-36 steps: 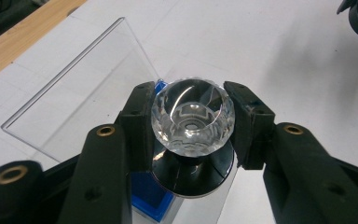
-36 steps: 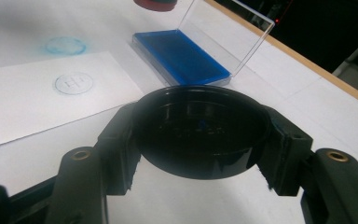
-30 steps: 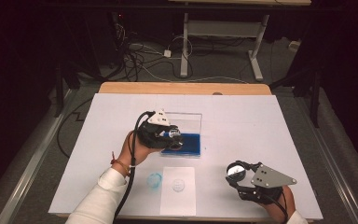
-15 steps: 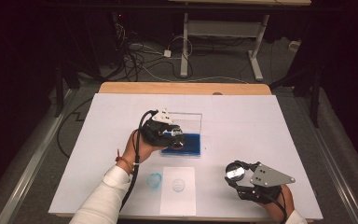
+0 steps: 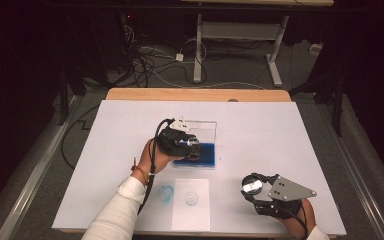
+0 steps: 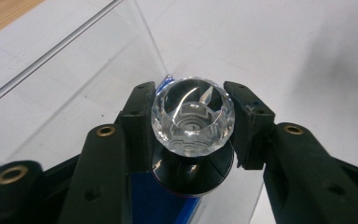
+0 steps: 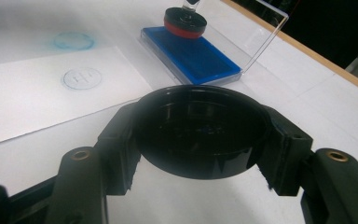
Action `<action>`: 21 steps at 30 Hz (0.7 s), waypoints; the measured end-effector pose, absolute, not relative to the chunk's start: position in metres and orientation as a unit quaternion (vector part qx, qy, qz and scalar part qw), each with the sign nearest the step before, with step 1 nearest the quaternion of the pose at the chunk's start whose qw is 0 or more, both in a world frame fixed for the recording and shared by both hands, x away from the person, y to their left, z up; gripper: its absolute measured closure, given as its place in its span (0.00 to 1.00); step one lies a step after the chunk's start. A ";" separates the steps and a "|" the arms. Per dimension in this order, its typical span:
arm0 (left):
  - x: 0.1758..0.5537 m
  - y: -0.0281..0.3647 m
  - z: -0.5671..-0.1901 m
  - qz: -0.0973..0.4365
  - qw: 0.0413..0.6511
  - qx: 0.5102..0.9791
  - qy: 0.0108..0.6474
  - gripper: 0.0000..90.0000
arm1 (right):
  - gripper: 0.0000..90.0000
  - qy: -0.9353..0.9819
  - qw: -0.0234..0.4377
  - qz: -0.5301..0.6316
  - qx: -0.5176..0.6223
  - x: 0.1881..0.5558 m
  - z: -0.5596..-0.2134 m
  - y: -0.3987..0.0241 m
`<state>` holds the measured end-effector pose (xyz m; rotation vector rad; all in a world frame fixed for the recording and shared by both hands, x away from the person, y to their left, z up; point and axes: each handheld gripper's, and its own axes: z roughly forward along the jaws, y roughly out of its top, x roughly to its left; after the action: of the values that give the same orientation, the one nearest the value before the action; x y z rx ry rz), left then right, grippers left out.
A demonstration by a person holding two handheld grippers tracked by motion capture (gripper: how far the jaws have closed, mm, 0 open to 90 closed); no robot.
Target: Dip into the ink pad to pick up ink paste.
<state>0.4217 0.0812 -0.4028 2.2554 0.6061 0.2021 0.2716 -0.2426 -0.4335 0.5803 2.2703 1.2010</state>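
Stamp [image 6: 193, 122], with its faceted clear knob and dark round base, is being pinched between the jaws of the left gripper [image 5: 180, 141]; the pads are pressing on both sides of the knob. In the right gripper view the stamp's red-rimmed base [image 7: 184, 22] is sitting on the blue ink pad [image 7: 191, 55], at the pad's far end. The pad is lying in an open clear case [image 5: 206, 128] near the middle of the white table [image 5: 280, 130].

Right gripper [image 5: 260, 192] is hovering low at the table's near right corner, its jaws clamping a black round cap [image 7: 200, 128], open side facing the camera.

Sheet of white paper [image 5: 192, 207] is lying at the near edge, bearing a round blue print [image 5: 192, 198]. Just left of it, a smudged blue ring [image 5: 166, 193] is marking the table itself.
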 end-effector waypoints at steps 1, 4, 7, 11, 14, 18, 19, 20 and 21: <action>0.423 0.081 -0.403 0.080 0.387 0.887 0.240 0.61 | 0.43 0.834 0.251 0.442 0.214 0.272 -0.434 -0.243; 0.425 0.080 -0.406 0.077 0.384 0.888 0.241 0.61 | 0.43 0.834 0.255 0.442 0.210 0.272 -0.432 -0.242; 0.426 0.079 -0.409 0.076 0.379 0.890 0.241 0.60 | 0.43 0.835 0.254 0.441 0.209 0.271 -0.432 -0.241; 0.427 0.079 -0.411 0.076 0.382 0.888 0.244 0.61 | 0.43 0.837 0.253 0.438 0.207 0.270 -0.433 -0.241; 0.427 0.079 -0.414 0.078 0.383 0.887 0.247 0.60 | 0.43 0.835 0.255 0.441 0.208 0.270 -0.432 -0.243; 0.429 0.078 -0.417 0.078 0.382 0.887 0.249 0.61 | 0.43 0.837 0.254 0.440 0.203 0.269 -0.433 -0.242; 0.428 0.077 -0.418 0.087 0.379 0.887 0.250 0.60 | 0.43 0.837 0.254 0.440 0.203 0.268 -0.433 -0.242; 0.429 0.077 -0.420 0.080 0.384 0.886 0.248 0.60 | 0.43 0.837 0.254 0.439 0.203 0.268 -0.432 -0.242; 0.429 0.077 -0.422 0.075 0.385 0.886 0.247 0.60 | 0.43 0.837 0.254 0.440 0.204 0.268 -0.432 -0.243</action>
<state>0.4289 0.0770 -0.4217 2.2578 0.6295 0.1912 0.2681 -0.2427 -0.4322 0.5533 2.2740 1.1946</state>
